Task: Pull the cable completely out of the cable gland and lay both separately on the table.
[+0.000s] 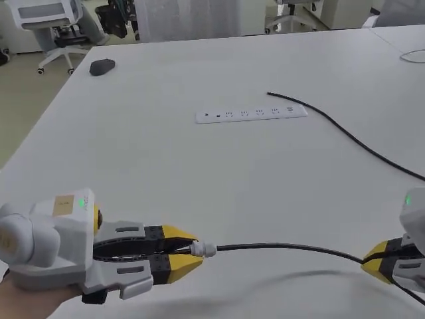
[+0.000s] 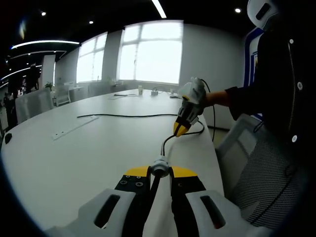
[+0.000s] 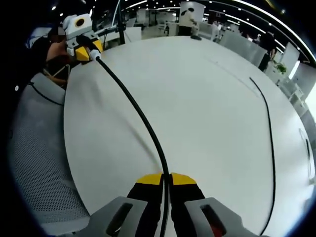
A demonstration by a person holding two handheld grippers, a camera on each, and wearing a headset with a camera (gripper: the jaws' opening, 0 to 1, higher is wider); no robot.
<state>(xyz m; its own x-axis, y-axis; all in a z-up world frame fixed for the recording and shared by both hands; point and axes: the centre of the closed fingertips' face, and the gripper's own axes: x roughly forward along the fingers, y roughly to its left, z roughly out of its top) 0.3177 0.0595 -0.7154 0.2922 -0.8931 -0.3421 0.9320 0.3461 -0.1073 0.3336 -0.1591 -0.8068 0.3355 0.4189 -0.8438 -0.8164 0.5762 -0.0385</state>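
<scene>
At bench [image 1: 199, 173] front edge we've L gripper [image 1: 189, 250] clamped on the rigid gland [image 1: 204, 250], R gripper [image 1: 370, 261] pinching the light, bendy, prob. slick cable [image 1: 279, 248].

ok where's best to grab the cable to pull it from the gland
Probably the straight stretch of cable just past the cable gland, jaws closing across it from above. The left gripper pins the gland, and a hold there pulls along its axis; the right gripper grips further out, past a bend.
</scene>
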